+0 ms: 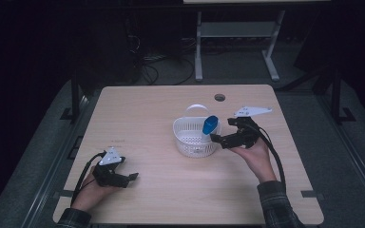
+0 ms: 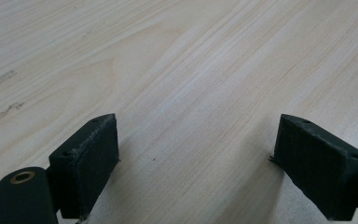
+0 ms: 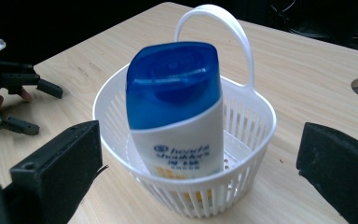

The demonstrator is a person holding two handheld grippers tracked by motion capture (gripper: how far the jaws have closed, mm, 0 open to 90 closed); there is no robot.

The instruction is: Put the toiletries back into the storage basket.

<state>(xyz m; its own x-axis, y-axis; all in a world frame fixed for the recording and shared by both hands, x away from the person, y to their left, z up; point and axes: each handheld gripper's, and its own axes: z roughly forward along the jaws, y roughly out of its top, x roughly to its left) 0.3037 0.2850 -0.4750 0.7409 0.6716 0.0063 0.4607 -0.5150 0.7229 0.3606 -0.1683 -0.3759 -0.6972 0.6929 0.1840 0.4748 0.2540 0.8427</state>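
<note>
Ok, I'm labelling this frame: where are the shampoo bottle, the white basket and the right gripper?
shampoo bottle (image 3: 175,88), right gripper view, on its blue cap.
white basket (image 3: 256,112), right gripper view, on its rim.
right gripper (image 1: 217,138), high view, between its open jaw tips.

baskets: 1 white basket (image 3: 121,100) | bottles: 1 blue-capped bottle (image 3: 177,112) | tables: 1 table (image 1: 138,114)

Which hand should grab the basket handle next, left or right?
Probably the right. The right gripper is open beside the white basket holding the shampoo bottle. The left gripper rests far off near the table's front edge.
</note>
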